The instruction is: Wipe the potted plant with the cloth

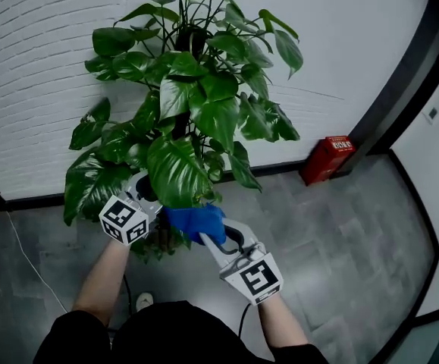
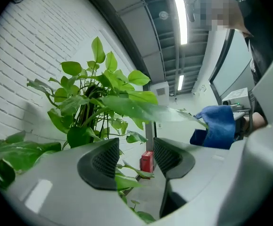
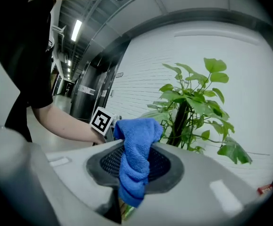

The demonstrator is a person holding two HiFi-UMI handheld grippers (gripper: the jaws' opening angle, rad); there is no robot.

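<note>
Evidently the left hand-held gripper [image 2: 136, 157] waits with jaws apart, gripping nothing, just under a broad glossy green leaf [image 1: 175, 171] of the bushy green potted plant [image 1: 196, 89], probably to prop it; the right gripper [image 3: 136, 163] is clenched on the bunched blue terry cloth [image 1: 196, 222], right at that leaf's tip. Behind, the white brick wall [image 1: 29, 74] hems the foliage in; the grey tiled floor [image 1: 340, 241] on the right lies open, so wiping strokes likely have most room running outward towards the person.

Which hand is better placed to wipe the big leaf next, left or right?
Right. The right tongs are shut on the blue cloth, which is at the tip of the big leaf. The left tongs are open and carry no cloth; they could probably only steady the leaf.
</note>
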